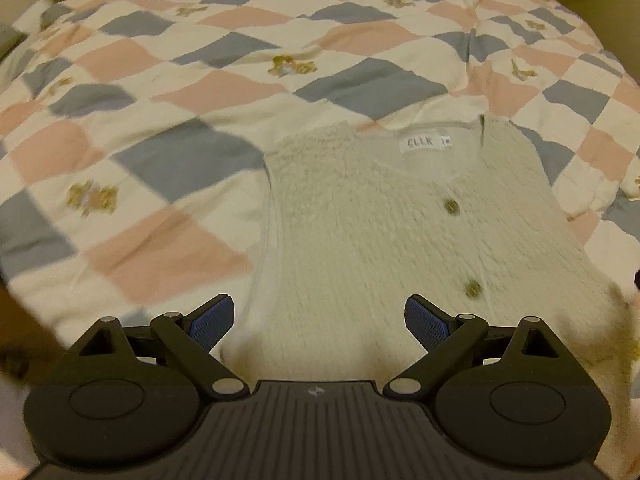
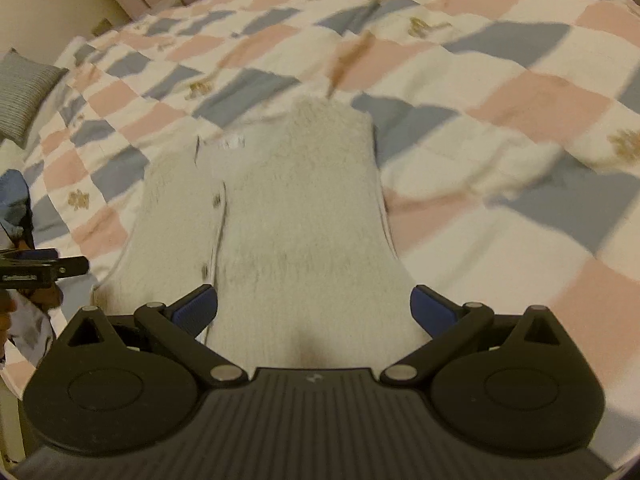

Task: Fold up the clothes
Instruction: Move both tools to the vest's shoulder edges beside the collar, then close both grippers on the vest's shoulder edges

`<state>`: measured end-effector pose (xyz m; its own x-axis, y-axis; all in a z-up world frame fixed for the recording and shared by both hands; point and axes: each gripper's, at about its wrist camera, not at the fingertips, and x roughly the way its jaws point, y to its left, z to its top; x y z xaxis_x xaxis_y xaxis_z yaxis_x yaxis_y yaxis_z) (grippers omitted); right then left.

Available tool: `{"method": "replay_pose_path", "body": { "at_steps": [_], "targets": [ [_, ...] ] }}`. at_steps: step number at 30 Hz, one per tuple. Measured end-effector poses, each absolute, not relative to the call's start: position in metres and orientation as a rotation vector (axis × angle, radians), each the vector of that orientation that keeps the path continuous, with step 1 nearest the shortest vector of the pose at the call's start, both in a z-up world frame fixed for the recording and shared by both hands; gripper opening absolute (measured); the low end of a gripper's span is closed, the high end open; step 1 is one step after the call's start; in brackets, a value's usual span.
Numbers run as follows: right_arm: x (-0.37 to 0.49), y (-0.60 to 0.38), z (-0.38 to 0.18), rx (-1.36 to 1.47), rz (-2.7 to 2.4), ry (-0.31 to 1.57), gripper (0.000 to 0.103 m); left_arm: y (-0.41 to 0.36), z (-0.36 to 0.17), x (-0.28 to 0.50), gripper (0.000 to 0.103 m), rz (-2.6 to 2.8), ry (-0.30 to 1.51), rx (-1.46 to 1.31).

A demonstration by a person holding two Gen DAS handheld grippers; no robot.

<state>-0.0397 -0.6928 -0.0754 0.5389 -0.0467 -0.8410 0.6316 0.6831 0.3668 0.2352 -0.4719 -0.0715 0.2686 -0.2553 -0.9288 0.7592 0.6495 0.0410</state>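
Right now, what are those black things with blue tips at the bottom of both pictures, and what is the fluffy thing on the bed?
Those are two grabbing tools. A person holds one in each hand, and each has a small camera looking forward along its two fingers. One picture comes from the left hand-held gripper, the other from the right hand-held gripper. The blue tips are soft pads for pinching. Both tools are open and hold nothing. The fluffy thing is a cream cardigan with brown buttons, lying flat on a checked quilt. In the right view you can see the other tool at the left edge, and a grey pillow.
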Motion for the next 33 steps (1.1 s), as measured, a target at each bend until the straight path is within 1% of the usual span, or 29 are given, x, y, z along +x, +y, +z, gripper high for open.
{"method": "replay_pose_path", "body": {
  "at_steps": [1, 2, 3, 5, 7, 8, 12, 19, 20, 21, 22, 23, 25, 27, 28, 29, 30, 31, 33],
  "targets": [
    [-0.034, -0.701, -0.080, 0.721, -0.426, 0.906, 0.093, -0.476, -0.077, 0.243, 0.093, -0.748, 1.089, 0.542],
    [-0.028, -0.711, -0.085, 0.717, -0.402, 0.889, 0.084, -0.481, -0.083, 0.253, 0.090, -0.763, 1.082, 0.542],
    [-0.021, -0.721, -0.090, 0.710, -0.376, 0.877, 0.078, -0.487, -0.087, 0.263, 0.088, -0.789, 1.070, 0.545],
    [-0.006, -0.743, -0.100, 0.688, -0.334, 0.868, 0.052, -0.499, -0.095, 0.282, 0.080, -0.840, 1.046, 0.551],
    [0.009, -0.763, -0.108, 0.646, -0.303, 0.878, 0.044, -0.510, -0.101, 0.301, 0.074, -0.898, 1.018, 0.568],
    [0.018, -0.772, -0.111, 0.618, -0.293, 0.882, 0.044, -0.518, -0.105, 0.311, 0.071, -0.932, 1.001, 0.579],
    [0.047, -0.805, -0.123, 0.538, -0.218, 0.895, 0.044, -0.547, -0.121, 0.346, 0.066, -1.063, 0.972, 0.607],
    [0.087, -0.852, -0.146, 0.459, -0.045, 0.912, 0.045, -0.585, -0.156, 0.400, 0.068, -1.310, 1.003, 0.657],
    [0.091, -0.859, -0.149, 0.471, -0.026, 0.906, 0.047, -0.588, -0.163, 0.407, 0.066, -1.334, 1.025, 0.656],
    [0.094, -0.866, -0.152, 0.498, -0.006, 0.897, 0.051, -0.590, -0.167, 0.412, 0.065, -1.353, 1.039, 0.652],
    [0.096, -0.873, -0.156, 0.525, 0.013, 0.888, 0.067, -0.591, -0.173, 0.415, 0.064, -1.381, 1.057, 0.644],
    [0.099, -0.880, -0.159, 0.552, 0.033, 0.878, 0.079, -0.591, -0.178, 0.418, 0.063, -1.405, 1.078, 0.640],
    [0.103, -0.892, -0.171, 0.619, 0.061, 0.865, 0.080, -0.589, -0.188, 0.421, 0.062, -1.433, 1.096, 0.640],
    [0.104, -0.900, -0.187, 0.701, 0.077, 0.860, 0.080, -0.584, -0.199, 0.425, 0.055, -1.440, 1.109, 0.633],
    [0.104, -0.902, -0.195, 0.740, 0.085, 0.861, 0.076, -0.581, -0.203, 0.427, 0.049, -1.444, 1.118, 0.595],
    [0.103, -0.901, -0.202, 0.765, 0.094, 0.860, 0.062, -0.578, -0.207, 0.430, 0.039, -1.447, 1.127, 0.557],
    [0.101, -0.899, -0.207, 0.773, 0.104, 0.858, 0.046, -0.575, -0.208, 0.431, 0.032, -1.448, 1.124, 0.526],
    [0.098, -0.894, -0.209, 0.767, 0.109, 0.853, 0.022, -0.570, -0.208, 0.430, 0.022, -1.454, 1.112, 0.497],
    [0.089, -0.881, -0.203, 0.726, 0.094, 0.810, 0.019, -0.561, -0.201, 0.421, 0.017, -1.445, 1.044, 0.488]
  ]
}}
